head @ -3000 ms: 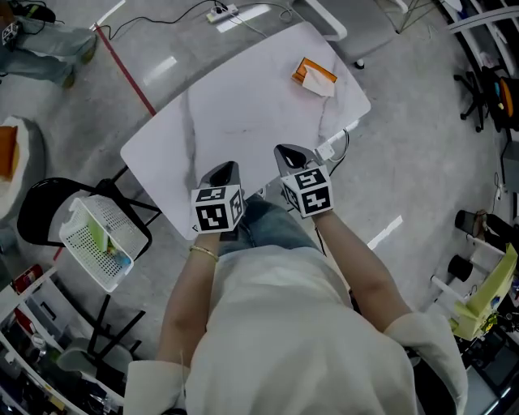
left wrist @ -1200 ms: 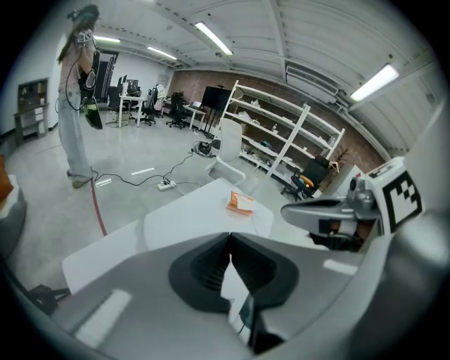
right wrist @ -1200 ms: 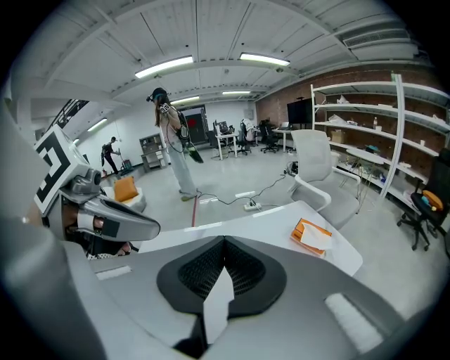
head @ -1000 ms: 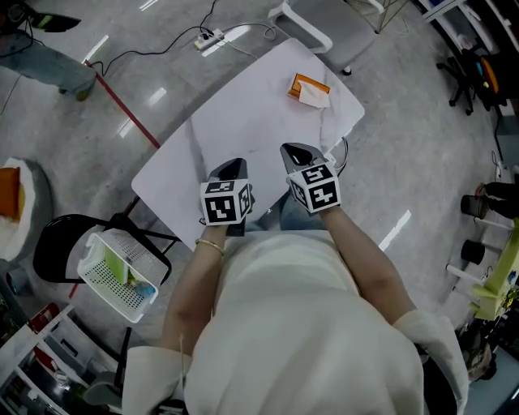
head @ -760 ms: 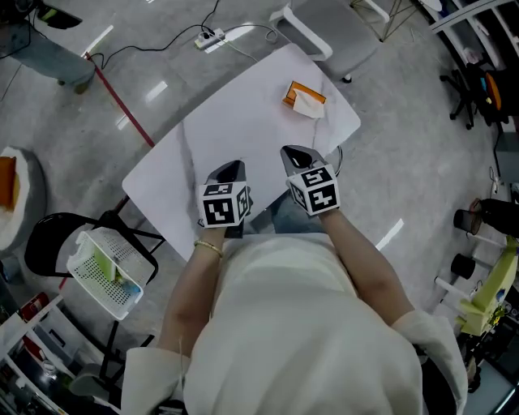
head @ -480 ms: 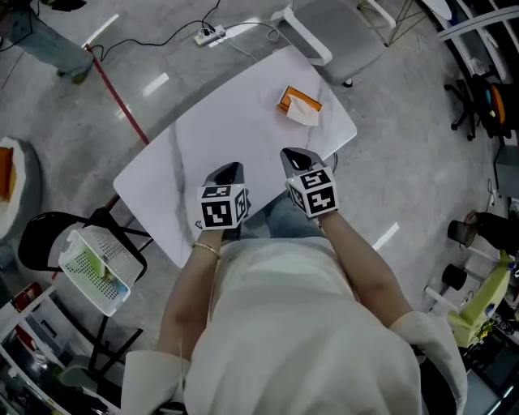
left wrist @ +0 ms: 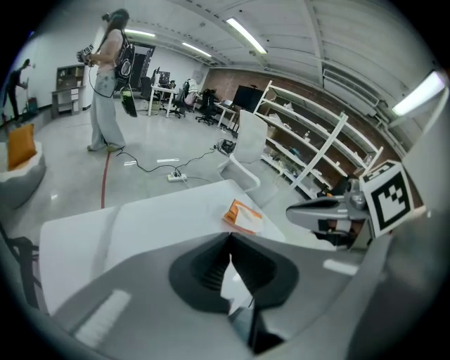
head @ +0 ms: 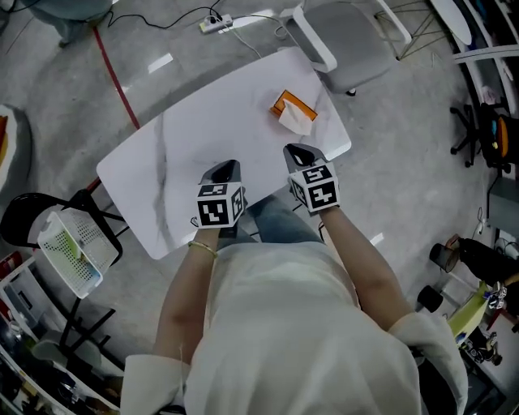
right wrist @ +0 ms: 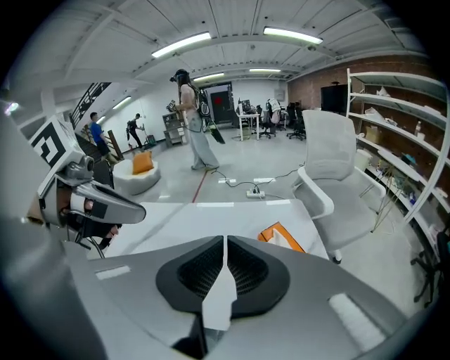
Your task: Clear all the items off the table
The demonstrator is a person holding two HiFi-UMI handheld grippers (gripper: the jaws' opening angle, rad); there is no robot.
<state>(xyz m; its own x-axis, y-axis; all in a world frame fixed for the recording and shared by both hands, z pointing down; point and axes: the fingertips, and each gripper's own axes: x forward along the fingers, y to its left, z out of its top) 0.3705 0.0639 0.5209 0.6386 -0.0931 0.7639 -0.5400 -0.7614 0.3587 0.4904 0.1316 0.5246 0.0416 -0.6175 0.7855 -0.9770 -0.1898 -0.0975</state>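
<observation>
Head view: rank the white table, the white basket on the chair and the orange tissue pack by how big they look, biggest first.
1. white table
2. white basket, which sits lower than the tabletop and farther from the camera, so it may look smaller than it is
3. orange tissue pack

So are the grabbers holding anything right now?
No, nothing is held. The left gripper and right gripper are both shut and empty; the orange tissue pack lies untouched on the table.

White office chair on the grey floor — power strip and red line to its left
</observation>
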